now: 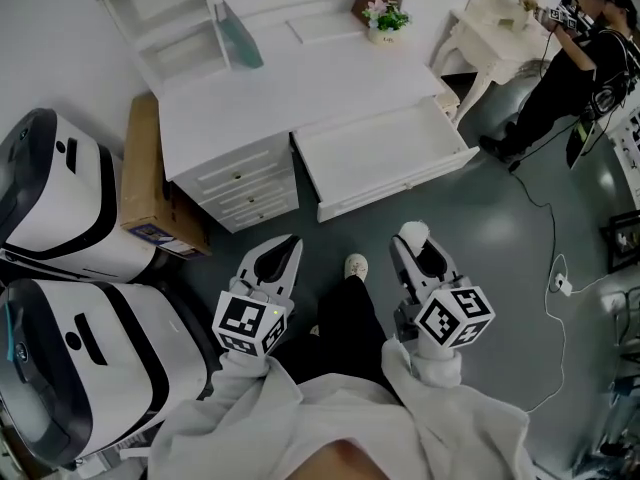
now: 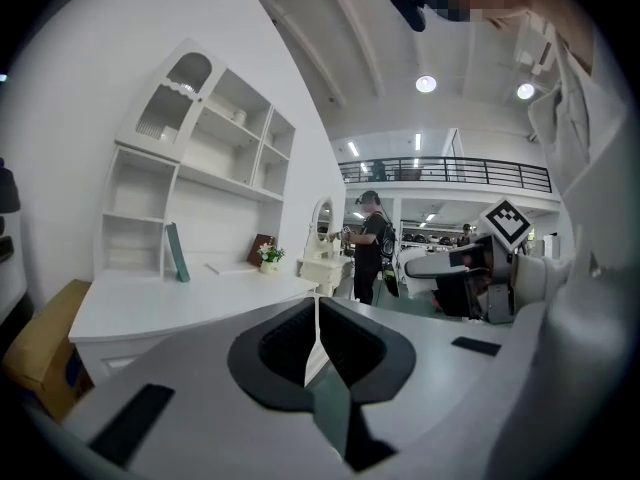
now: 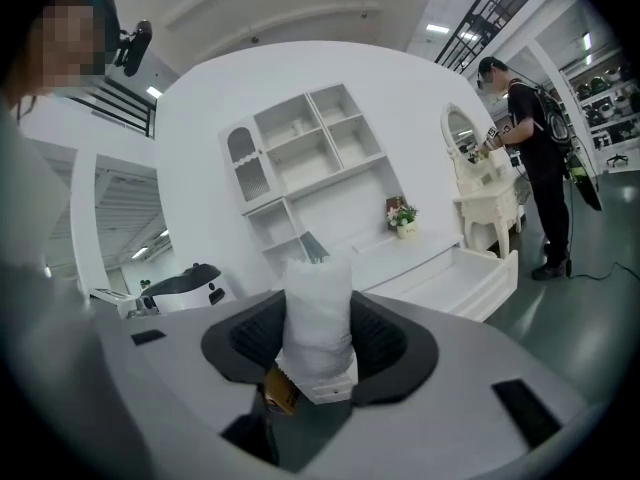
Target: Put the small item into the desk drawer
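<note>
My right gripper [image 3: 318, 343] is shut on a small white packet [image 3: 318, 323] that stands upright between its jaws; in the head view the packet [image 1: 414, 233] pokes out of the right gripper [image 1: 418, 250]. The white desk [image 1: 300, 78] stands ahead with its wide drawer [image 1: 385, 153] pulled out and nothing in it; the same drawer [image 3: 455, 273] shows in the right gripper view. My left gripper [image 1: 278, 258] hangs beside the right one over the floor, in front of the desk. Its jaws [image 2: 318, 343] meet with nothing between them.
Two white-and-black machines [image 1: 60, 198] stand at the left, and a cardboard box [image 1: 145, 183] leans against the desk's drawer stack [image 1: 245, 188]. A green book [image 1: 238, 36] and a flower pot [image 1: 385, 18] sit on the desk. A person [image 1: 570, 63] stands by a white dressing table [image 1: 490, 23]. A cable [image 1: 555, 268] lies on the floor.
</note>
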Action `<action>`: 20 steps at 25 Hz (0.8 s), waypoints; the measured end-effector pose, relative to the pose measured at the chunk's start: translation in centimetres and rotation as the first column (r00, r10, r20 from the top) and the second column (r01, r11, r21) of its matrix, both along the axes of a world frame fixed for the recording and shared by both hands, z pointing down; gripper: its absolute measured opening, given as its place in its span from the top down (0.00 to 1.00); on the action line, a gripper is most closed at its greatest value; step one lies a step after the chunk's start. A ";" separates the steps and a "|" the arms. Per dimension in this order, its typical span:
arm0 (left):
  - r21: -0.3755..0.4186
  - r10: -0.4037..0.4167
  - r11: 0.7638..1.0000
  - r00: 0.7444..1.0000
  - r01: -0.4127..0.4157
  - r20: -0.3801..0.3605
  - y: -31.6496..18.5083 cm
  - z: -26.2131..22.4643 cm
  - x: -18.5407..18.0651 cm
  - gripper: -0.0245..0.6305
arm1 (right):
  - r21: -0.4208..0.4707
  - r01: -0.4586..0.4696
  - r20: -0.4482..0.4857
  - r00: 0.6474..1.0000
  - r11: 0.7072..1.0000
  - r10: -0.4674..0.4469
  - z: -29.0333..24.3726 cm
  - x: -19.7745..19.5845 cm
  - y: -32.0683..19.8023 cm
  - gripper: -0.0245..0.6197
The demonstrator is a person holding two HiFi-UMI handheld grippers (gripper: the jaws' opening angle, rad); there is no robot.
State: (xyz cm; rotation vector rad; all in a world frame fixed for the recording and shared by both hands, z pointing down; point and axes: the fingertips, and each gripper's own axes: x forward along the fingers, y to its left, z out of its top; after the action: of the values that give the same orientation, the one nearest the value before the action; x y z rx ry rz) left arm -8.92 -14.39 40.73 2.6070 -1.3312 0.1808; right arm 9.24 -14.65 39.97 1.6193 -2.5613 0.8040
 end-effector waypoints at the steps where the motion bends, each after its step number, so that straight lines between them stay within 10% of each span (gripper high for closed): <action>1: 0.000 0.001 1.000 1.000 -0.001 0.007 -0.5 0.1 0.2 0.92 | 0.000 0.011 0.003 1.000 1.000 -0.011 0.0 -0.1 -0.9 0.66; 20: 0.013 -0.039 0.999 0.998 0.039 0.039 -17.0 -0.7 5.7 0.92 | 0.015 0.078 0.008 0.997 0.997 -0.079 -0.6 5.1 -18.5 0.66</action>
State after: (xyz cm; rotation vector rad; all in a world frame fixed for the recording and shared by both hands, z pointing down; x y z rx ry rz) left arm -3.25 -31.35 40.07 2.5980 -1.3997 0.2198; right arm 14.31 -33.12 39.33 1.5112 -2.6239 0.7903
